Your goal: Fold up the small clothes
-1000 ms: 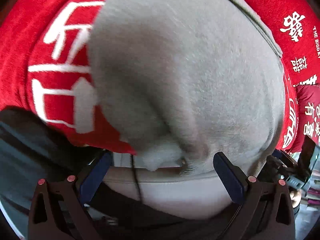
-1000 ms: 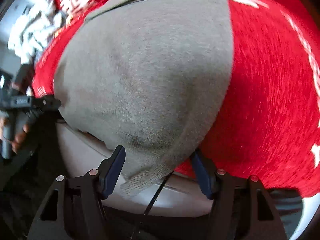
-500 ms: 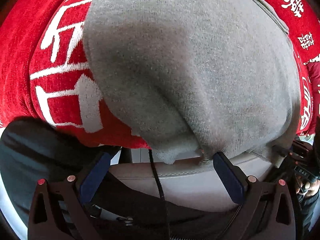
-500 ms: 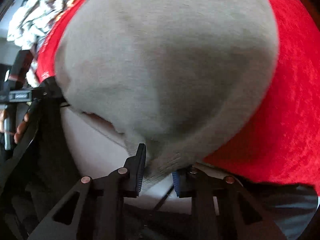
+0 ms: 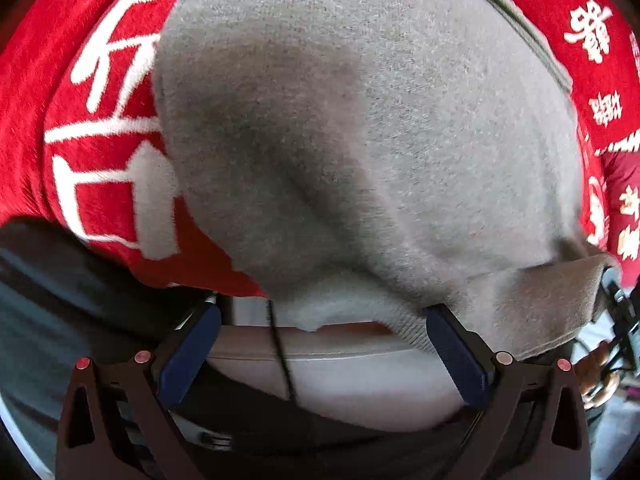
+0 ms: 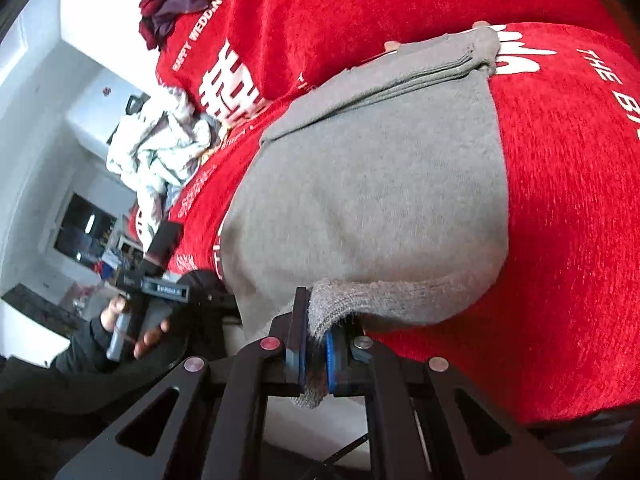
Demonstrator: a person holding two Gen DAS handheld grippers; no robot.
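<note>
A large red cloth (image 6: 560,220) with white printed letters, soft and plush, covered the surface. On it lay the gray garment (image 6: 380,208), a fuzzy knit piece, spread flat with its long side running away from the person, a thick folded band at the far end. Its near edge hung over the front. The right gripper (image 6: 314,354) had its fingers clenched on the near right corner. The left gripper (image 5: 320,344) stayed released, fingers wide apart around the near left hem (image 5: 344,304), not pressing it.
</note>
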